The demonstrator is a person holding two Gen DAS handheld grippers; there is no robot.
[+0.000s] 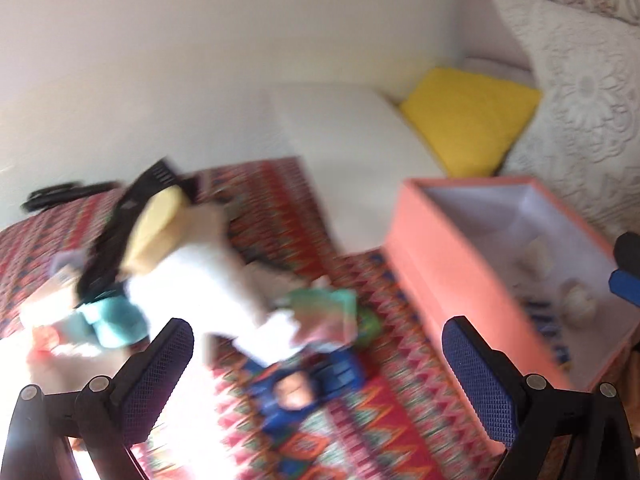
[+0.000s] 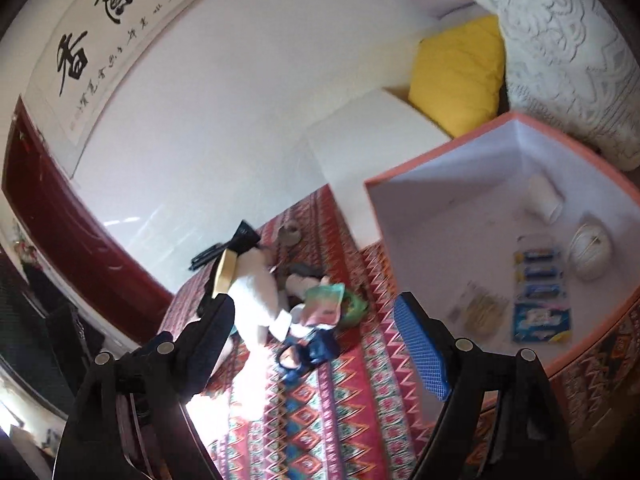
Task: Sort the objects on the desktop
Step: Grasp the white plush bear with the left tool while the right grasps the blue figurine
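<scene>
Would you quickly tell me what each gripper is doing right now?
Left gripper: open, holding nothing.
Right gripper: open, holding nothing.

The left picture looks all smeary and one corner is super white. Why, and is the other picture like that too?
Left wrist view: motion blur smears the pile of objects and the pink box; sunlight glare whitens the bottom-left corner. Right wrist view: sharper, the battery pack in the box shows clearly, but fisheye bending curves the wall scroll, and glare hits the cloth.
</scene>
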